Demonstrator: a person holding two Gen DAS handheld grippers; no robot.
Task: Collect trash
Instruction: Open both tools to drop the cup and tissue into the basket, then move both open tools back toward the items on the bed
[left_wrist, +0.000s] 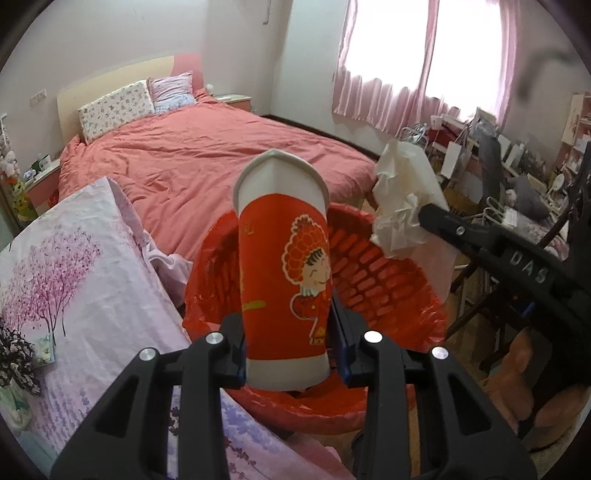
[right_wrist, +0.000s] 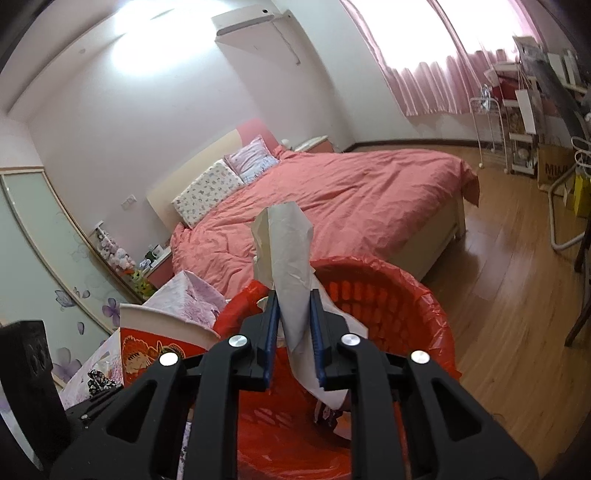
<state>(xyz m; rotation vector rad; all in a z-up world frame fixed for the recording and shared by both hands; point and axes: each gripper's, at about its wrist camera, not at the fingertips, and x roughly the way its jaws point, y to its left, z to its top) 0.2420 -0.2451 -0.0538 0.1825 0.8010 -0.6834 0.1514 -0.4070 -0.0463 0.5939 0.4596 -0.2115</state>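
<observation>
Behind everything, a bed (left_wrist: 207, 155) with a salmon cover is seen under pink curtains (left_wrist: 384, 74). At left, a squashed red paper cup (left_wrist: 284, 266) is clamped by the left gripper (left_wrist: 291, 347) above the red-lined bin (left_wrist: 388, 280). At right, a crumpled tissue (right_wrist: 291, 280) is pinched by the right gripper (right_wrist: 293, 339) over the bin's rim.

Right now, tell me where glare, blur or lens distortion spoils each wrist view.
Left wrist view: the window behind the pink curtains is blown out white; the fisheye bends the room's edges; a dark smear blurs the upper right corner. Right wrist view: ceiling glare washes out the upper left and the window is overexposed; the paper cup and tissue stay sharp.
</observation>
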